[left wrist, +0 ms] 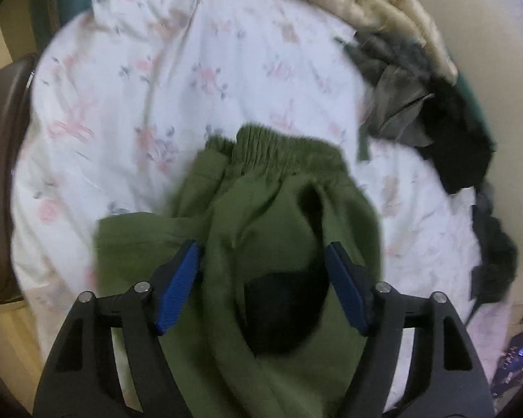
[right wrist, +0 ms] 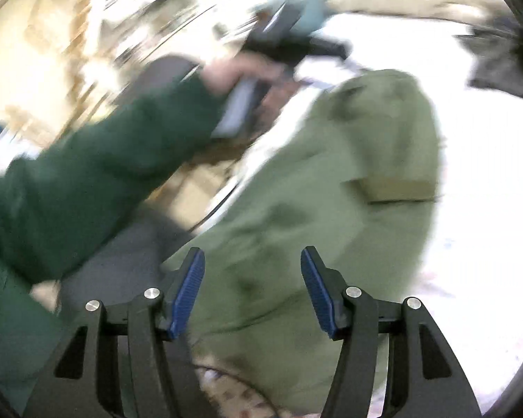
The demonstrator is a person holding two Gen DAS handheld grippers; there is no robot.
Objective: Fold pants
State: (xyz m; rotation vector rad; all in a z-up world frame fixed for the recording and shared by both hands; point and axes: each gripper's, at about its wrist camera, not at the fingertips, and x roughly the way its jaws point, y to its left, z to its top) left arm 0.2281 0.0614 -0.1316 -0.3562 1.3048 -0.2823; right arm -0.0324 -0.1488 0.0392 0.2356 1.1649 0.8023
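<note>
Olive green pants lie bunched on a white floral sheet, with the elastic waistband at the far end. My left gripper hangs over them, open, its blue pads clear of the cloth on both sides. A dark fold opening shows between the fingers. In the blurred right wrist view the pants spread ahead, and my right gripper is open above them with nothing pinched. A person's green sleeve and hand reach in from the left.
A beige quilted cover lies at the sheet's far side. Dark grey and black clothes are piled at the right, with more dark cloth lower down. A brown seat stands at the left edge.
</note>
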